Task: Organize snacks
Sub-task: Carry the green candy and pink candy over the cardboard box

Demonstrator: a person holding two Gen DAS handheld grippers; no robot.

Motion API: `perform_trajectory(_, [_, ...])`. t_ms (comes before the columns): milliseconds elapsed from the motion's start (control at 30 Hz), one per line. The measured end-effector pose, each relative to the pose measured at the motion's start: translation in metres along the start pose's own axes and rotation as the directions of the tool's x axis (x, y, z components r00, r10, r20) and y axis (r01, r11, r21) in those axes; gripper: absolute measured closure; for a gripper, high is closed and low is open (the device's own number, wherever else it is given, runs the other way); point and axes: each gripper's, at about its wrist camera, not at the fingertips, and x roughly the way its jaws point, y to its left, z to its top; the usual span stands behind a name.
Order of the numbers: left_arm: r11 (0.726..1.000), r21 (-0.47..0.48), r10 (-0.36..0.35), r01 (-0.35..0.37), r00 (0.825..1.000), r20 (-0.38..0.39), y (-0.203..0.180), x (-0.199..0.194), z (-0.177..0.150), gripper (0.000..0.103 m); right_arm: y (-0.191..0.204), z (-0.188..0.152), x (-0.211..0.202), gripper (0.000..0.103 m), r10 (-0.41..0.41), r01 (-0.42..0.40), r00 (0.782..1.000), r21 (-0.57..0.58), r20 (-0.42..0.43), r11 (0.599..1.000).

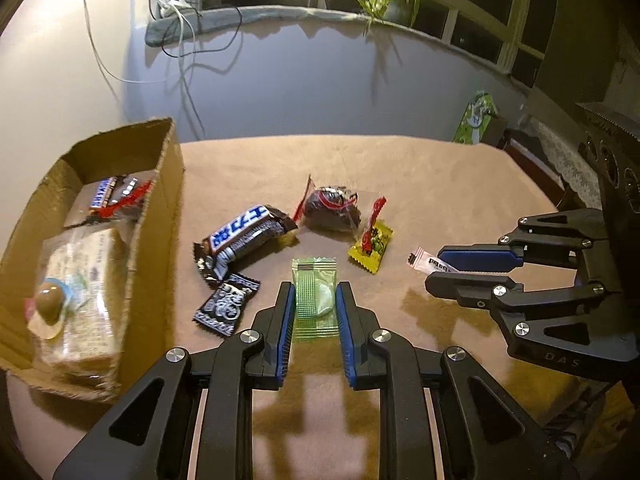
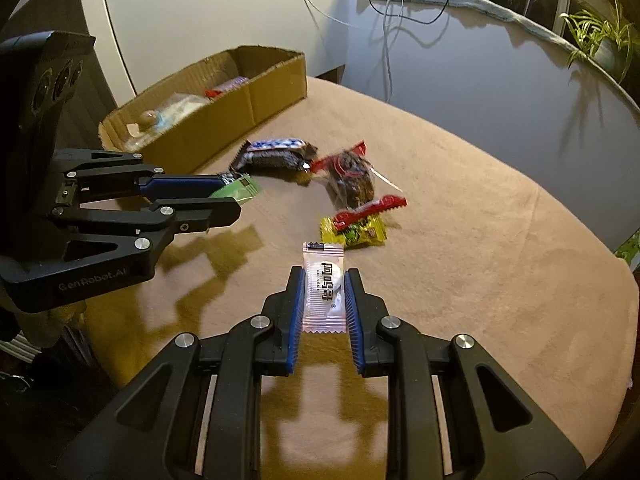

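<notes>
A flat green translucent candy wrapper [image 1: 315, 298] is clamped between the blue pads of the left gripper [image 1: 313, 300], above the near part of the tan cloth-covered table [image 1: 440, 176]. A pale pink sealed sachet [image 2: 323, 286] is pinched likewise in the right gripper [image 2: 323, 292]. Further in, a yellow crinkled packet [image 1: 371, 245], a clear bag of dark snacks [image 1: 332, 208] and a brown-and-blue chocolate bar [image 1: 244, 236] are seen mid-table. At the left edge an open cardboard box [image 1: 160, 200] is partly filled.

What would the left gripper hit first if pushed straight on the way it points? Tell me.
Probably the tan tablecloth, since the left gripper, shut on the green translucent candy packet, points steeply down. Of the snacks, the clear bag of dark pieces lies nearest that line; depth is unclear.
</notes>
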Motion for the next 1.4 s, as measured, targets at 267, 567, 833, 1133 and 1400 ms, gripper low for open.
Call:
perform_trajectory(267, [1.0, -0.023, 0.012, -0.01, 0.998, 0.055, 0.021, -0.031, 0.005, 0.084, 0.023, 0.023, -0.015, 0.082, 0.002, -0.001, 0.999, -0.026, 0.034, 1.0])
perform_trajectory(567, [0.997, -0.069, 0.045, -0.039, 0.994, 0.097, 0.054, -0.058, 0.007, 0.084, 0.059, 0.058, -0.014, 0.082, 0.027, -0.023, 0.997, -0.067, 0.071, 0.998])
perform_trajectory(833, [0.992, -0.107, 0.088, -0.075, 0.988, 0.129, 0.088, -0.079, 0.007, 0.084, 0.088, 0.089, -0.002, 0.082, 0.066, -0.057, 0.994, -0.098, 0.086, 0.993])
perform_trajectory(1133, [0.986, -0.136, 0.113, -0.093, 0.983, 0.148, 0.116, -0.087, 0.008, 0.084, 0.112, 0.118, 0.014, 0.082, 0.094, -0.082, 0.992, -0.134, 0.084, 0.988])
perform_trajectory(1400, [0.982, -0.162, 0.121, -0.096, 0.98, 0.156, 0.139, -0.087, 0.01, 0.084, 0.124, 0.138, 0.028, 0.082, 0.107, -0.096, 0.991, -0.137, 0.08, 0.986])
